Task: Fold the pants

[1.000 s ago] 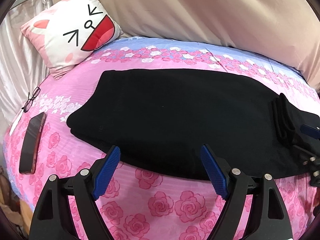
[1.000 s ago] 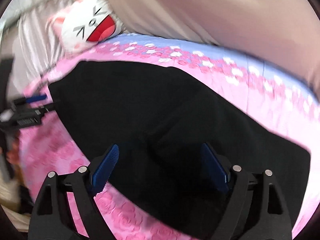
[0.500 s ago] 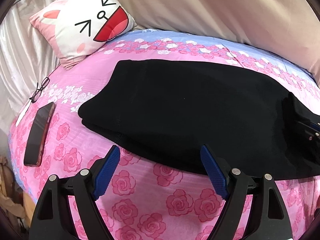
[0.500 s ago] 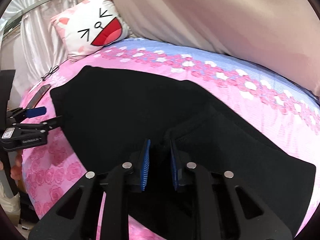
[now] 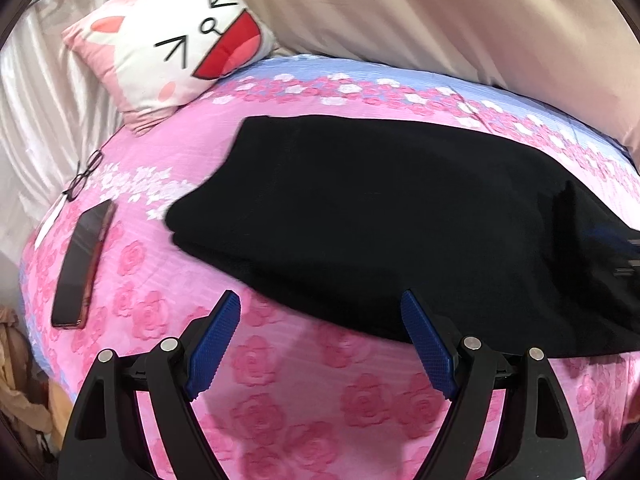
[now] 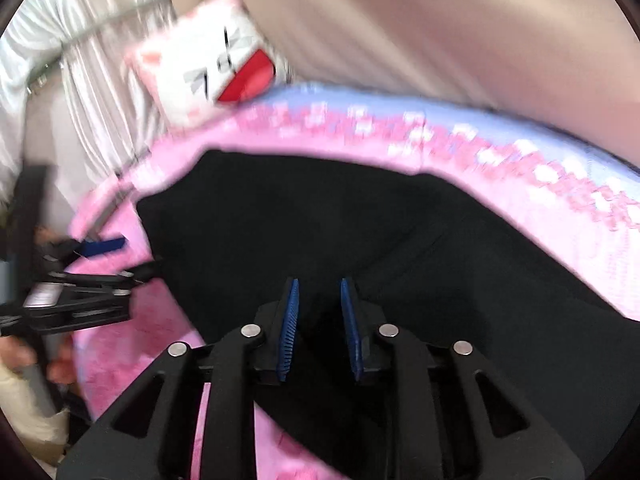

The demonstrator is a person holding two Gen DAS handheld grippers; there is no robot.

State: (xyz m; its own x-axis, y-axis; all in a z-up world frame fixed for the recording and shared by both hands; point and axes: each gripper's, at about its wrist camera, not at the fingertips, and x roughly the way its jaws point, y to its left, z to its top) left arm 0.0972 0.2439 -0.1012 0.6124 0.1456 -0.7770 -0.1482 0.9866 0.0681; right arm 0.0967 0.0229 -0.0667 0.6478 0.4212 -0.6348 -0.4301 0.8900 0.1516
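Black pants point(image 5: 380, 208) lie spread across a pink rose-print bed sheet point(image 5: 312, 392). My left gripper point(image 5: 320, 296) is open, hovering just off the near edge of the pants with nothing between its blue pads. In the right wrist view, which is blurred, my right gripper point(image 6: 319, 282) sits over the pants point(image 6: 320, 216) with a bunch of black cloth between its narrow jaws, which are opening slightly. Seen from the left, the cloth rises in a peak point(image 5: 568, 196) beside the right gripper point(image 5: 626, 258) at the frame's edge. The left gripper point(image 6: 132, 256) appears at the pants' left end.
A cat-face pillow point(image 5: 172, 48) leans at the head of the bed. A phone point(image 5: 82, 268) and a pair of glasses point(image 5: 84, 176) lie on the sheet left of the pants. A beige curtain point(image 5: 440, 12) hangs behind. A hand point(image 6: 24, 356) holds the left gripper's handle.
The right gripper went from wide open to narrow around a fold of the pants and has lifted a little. The left gripper stayed open and tilted slightly.
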